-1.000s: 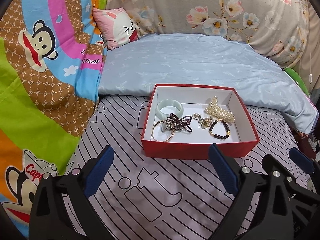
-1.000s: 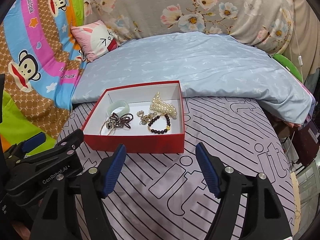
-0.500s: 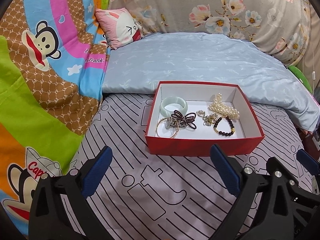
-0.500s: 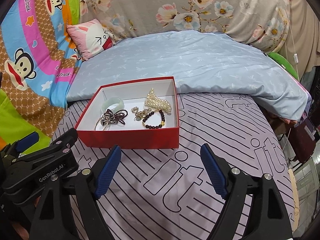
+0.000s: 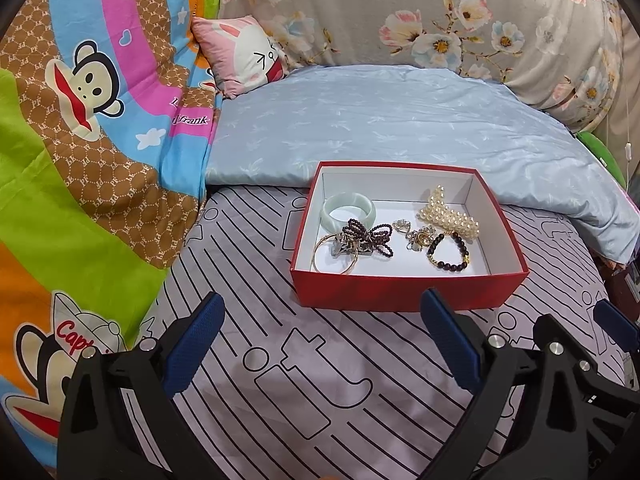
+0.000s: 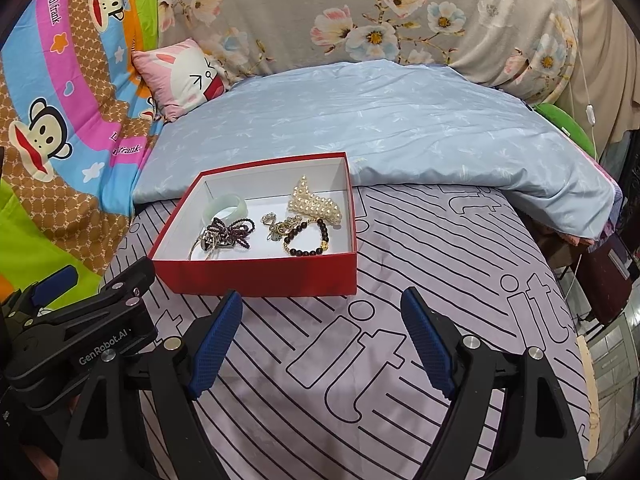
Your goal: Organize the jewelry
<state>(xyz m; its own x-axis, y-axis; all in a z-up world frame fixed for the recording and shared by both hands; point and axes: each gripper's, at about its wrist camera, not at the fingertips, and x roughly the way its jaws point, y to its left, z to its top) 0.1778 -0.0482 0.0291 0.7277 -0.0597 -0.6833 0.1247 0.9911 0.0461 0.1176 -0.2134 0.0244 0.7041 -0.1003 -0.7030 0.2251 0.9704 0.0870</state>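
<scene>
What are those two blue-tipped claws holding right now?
Nothing. The left gripper and right gripper are both open, short of the red cardboard box where the jewelry lies.

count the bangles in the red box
2: a pale green bangle at the back left of the red box, and a thin gold one front left, partly under tangled beads.

One red box (image 5: pixel 404 294) sits on the bed (image 5: pixel 280 360). Inside lie one pale green bangle (image 5: pixel 348 210), one thin gold bangle (image 5: pixel 334 258), one pearl strand (image 5: pixel 448 214), one dark bead bracelet with gold spacers (image 5: pixel 448 254), and one tangle of dark purple beads (image 5: pixel 368 234); how many strands make up that tangle cannot be told. A small metallic cluster (image 5: pixel 414 234) sits mid-box, its pieces too small to count. One bunny cushion (image 5: pixel 244 52) leans behind. Two grippers show, each with two blue-padded fingers (image 6: pixel 216 336).
</scene>
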